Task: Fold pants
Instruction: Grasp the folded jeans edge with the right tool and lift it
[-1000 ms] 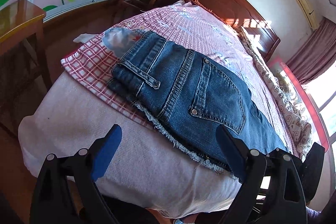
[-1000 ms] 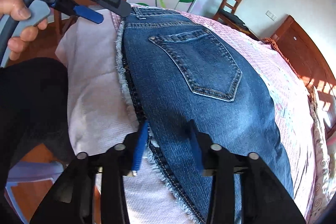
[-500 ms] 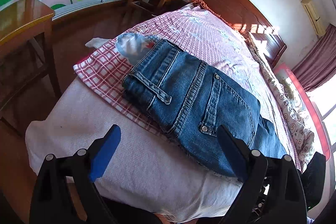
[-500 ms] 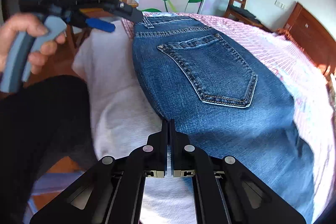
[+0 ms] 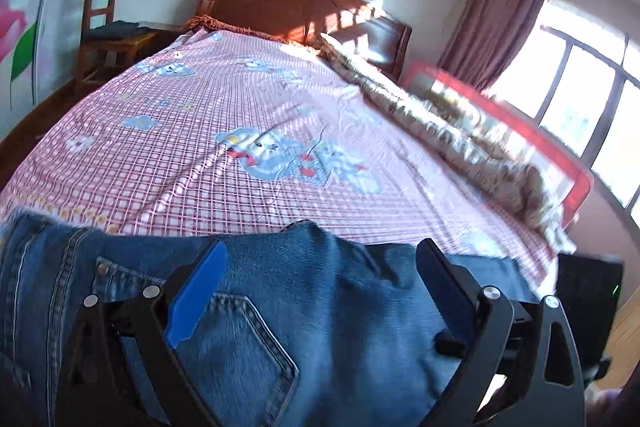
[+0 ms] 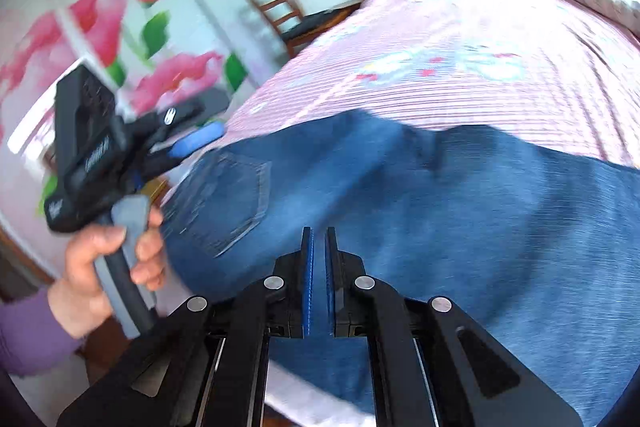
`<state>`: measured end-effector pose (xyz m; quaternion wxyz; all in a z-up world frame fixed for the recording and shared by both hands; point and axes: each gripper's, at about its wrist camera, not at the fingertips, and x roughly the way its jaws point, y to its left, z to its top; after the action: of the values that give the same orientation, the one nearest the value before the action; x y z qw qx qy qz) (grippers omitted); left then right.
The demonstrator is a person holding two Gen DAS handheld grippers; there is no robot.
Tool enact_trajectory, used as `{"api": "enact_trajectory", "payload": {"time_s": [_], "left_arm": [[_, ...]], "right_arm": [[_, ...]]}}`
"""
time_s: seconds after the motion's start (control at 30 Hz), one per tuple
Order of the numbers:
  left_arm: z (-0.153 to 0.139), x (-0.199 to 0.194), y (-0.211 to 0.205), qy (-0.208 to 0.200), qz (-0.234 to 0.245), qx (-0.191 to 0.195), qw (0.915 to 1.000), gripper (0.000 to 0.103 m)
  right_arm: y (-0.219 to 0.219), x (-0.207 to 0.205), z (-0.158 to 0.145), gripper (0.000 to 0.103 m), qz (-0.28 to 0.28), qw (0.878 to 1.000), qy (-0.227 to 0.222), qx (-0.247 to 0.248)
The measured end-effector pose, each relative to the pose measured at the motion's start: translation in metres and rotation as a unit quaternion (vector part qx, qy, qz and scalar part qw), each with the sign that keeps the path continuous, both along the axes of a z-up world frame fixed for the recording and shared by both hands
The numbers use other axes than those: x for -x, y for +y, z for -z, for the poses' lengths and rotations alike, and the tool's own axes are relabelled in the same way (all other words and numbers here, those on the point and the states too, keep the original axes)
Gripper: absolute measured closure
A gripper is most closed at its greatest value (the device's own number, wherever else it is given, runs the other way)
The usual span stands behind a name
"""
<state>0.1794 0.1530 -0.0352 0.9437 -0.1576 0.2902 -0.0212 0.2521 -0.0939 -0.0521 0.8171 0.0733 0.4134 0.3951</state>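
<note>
The blue denim pants (image 5: 304, 311) lie folded at the near end of the bed, back pocket (image 5: 240, 355) facing up. My left gripper (image 5: 320, 267) is open and empty, hovering just over the denim. In the right wrist view the pants (image 6: 440, 207) fill the lower half, motion-blurred. My right gripper (image 6: 319, 239) has its jaws nearly together; a thin strip of blue shows between them, and I cannot tell whether cloth is pinched. The left gripper (image 6: 196, 141) shows there too, held by a hand (image 6: 108, 259) at the left.
The pink checked bedsheet (image 5: 248, 131) with bear prints covers the bed. A rolled patterned quilt (image 5: 460, 131) lies along the right side by a red rail (image 5: 520, 143). Wooden headboard (image 5: 280, 3) and chair (image 5: 104, 39) stand at the far end.
Both grippers swung round from the bed's foot edge to face along the bed toward the headboard. The left gripper now hovers over the denim. The right stays closed.
</note>
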Motion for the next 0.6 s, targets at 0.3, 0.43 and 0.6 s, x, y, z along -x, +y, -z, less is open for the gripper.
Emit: {"api": "enact_trajectory", "payload": {"time_s": [0.3, 0.43, 0.6], "left_arm": [[0.059, -0.045, 0.052, 0.113, -0.119, 0.004, 0.9865, 0.017], [0.058, -0.044, 0.049, 0.115, -0.124, -0.003, 0.9857, 0.017], [0.053, -0.052, 0.043, 0.129, -0.125, -0.018, 0.9835, 0.017]], "right_arm": [[-0.074, -0.083, 0.054, 0.103, 0.122, 0.984, 0.126, -0.040], [-0.100, -0.072, 0.032, 0.103, 0.139, 0.983, 0.089, -0.084], [-0.138, -0.114, 0.060, 0.103, 0.153, 0.981, 0.104, -0.053]]}}
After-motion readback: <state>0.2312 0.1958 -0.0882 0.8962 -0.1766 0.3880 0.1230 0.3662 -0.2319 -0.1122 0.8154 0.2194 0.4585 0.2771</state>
